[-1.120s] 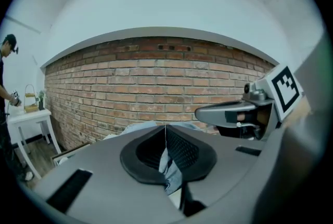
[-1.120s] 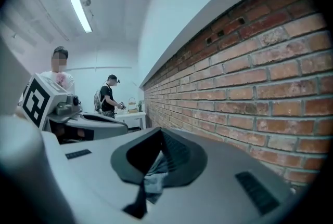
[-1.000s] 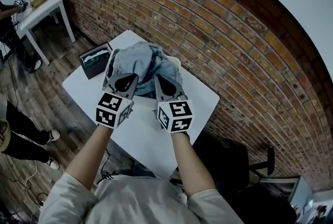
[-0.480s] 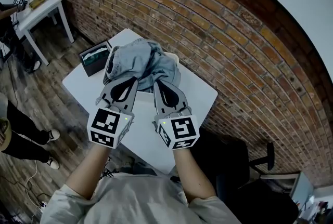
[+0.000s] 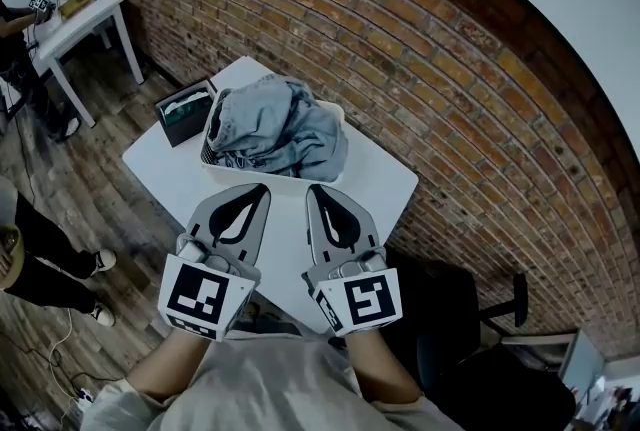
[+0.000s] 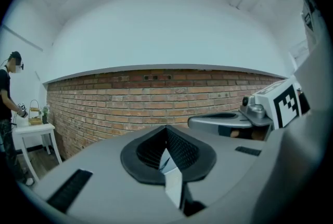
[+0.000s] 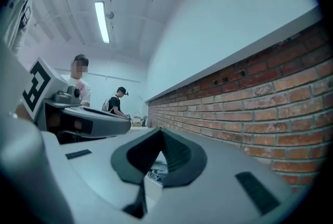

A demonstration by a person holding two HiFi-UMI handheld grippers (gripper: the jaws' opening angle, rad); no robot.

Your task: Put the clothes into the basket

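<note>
Fingers (image 5: 212, 217) of both grippers are pressed together and hold nothing. In the head view the left gripper (image 5: 262, 189) and right gripper (image 5: 312, 189) lie side by side over the white counter (image 5: 165, 169). The basket (image 5: 338, 111) sits just ahead of their tips, not touching them, and the denim clothes (image 5: 275, 129) are heaped inside it. A dark box (image 5: 183, 112) stands ahead and to the left.

In the left gripper view the fingers (image 6: 130, 140) meet at the tip, pointing level at the brick wall.

In the right gripper view the fingers (image 7: 192, 153) are likewise together, and only a pale scrap shows through their opening.

Denim like this should be limp, fairly weighty and not fragile. It would likely sag and trail if pinched at a single edge. A thick bunched fold on top of the heap looks like the safest hold.
</note>
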